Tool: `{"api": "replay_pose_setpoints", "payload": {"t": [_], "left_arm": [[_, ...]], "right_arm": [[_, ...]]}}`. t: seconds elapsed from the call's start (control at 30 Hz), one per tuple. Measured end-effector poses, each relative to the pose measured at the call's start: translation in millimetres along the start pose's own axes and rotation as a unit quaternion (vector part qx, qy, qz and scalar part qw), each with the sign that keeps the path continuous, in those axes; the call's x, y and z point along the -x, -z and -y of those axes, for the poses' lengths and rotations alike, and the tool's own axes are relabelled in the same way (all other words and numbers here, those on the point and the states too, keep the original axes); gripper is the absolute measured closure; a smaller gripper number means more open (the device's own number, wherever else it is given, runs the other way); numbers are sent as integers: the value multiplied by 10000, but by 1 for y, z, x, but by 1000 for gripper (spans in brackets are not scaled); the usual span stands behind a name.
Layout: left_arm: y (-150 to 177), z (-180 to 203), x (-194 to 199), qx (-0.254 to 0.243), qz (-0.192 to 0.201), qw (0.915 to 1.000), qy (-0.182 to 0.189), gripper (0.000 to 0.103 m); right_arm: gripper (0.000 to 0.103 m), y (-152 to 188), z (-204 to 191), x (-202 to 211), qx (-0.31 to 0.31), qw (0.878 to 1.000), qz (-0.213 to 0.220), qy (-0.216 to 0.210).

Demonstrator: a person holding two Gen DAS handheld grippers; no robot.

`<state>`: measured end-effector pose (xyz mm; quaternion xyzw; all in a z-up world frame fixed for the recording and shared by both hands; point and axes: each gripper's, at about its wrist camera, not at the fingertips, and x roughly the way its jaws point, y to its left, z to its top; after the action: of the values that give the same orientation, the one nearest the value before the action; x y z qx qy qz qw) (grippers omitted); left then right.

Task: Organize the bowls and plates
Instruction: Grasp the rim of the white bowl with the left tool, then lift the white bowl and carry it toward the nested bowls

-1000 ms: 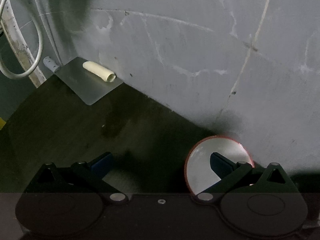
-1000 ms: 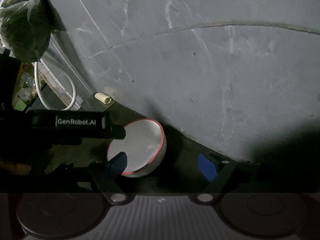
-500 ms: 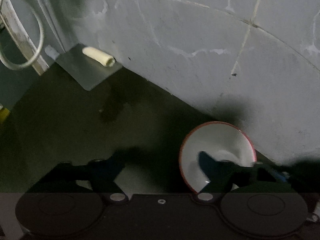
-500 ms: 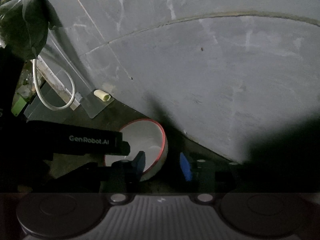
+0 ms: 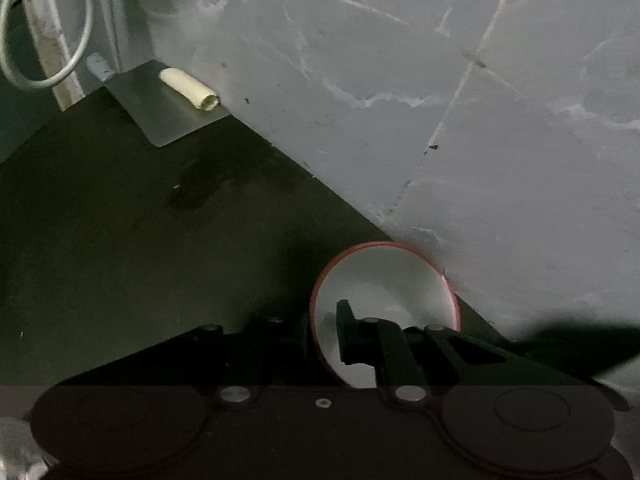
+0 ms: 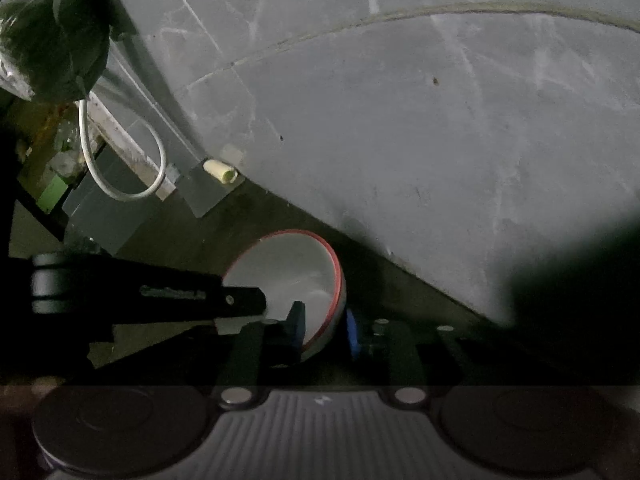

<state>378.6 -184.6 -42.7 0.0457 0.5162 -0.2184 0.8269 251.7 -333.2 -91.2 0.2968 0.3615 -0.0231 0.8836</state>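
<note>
Left gripper (image 5: 322,334): angled steeply down, jaws closing across the bowl's left rim, one finger inside, one outside.
Right gripper (image 6: 322,330): tilted down, jaws closing across the bowl's right rim; blue pads either side of the wall.
Bowl (image 6: 288,272): white, thin red rim, upright, near the wall's foot.
Counter (image 5: 120,240): dark, dimly lit.
Wall (image 5: 440,100): grey veined tile, far side.
Far left: cream tube (image 5: 190,90) lying on a metal sheet (image 5: 160,120); looped white cable (image 6: 120,168).
</note>
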Motion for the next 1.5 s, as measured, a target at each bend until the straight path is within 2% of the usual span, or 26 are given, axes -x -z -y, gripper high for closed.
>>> {"api": "replay_pose_setpoints", "payload": {"t": [0.17,0.33,0.57,0.77,1.0,1.37,1.5], "left_arm": [[14,-2,22,145,209,9997,71,89],[29,-1,54,313,664,9973,98,89],[54,-8,104,591,1254,9901,212,89],[87,-20,142,847,1484,9851,180,89],[135,-38,176,1224,1841,9748,290,89],[211,-59,226,1756,2395,9535,509,89],[231,-66,235,1850,2460,9502,491,89]], "right_arm": [[84,7,0,16,4,9998,129,-168],[85,12,-6,39,125,9989,314,-312],[85,17,-24,75,571,9957,437,-581],[85,30,-47,109,1005,9902,524,-820],[84,55,-73,135,1486,9836,391,-949],[84,97,-114,191,2407,9635,451,-1081],[84,113,-126,203,2649,9567,360,-1153]]}}
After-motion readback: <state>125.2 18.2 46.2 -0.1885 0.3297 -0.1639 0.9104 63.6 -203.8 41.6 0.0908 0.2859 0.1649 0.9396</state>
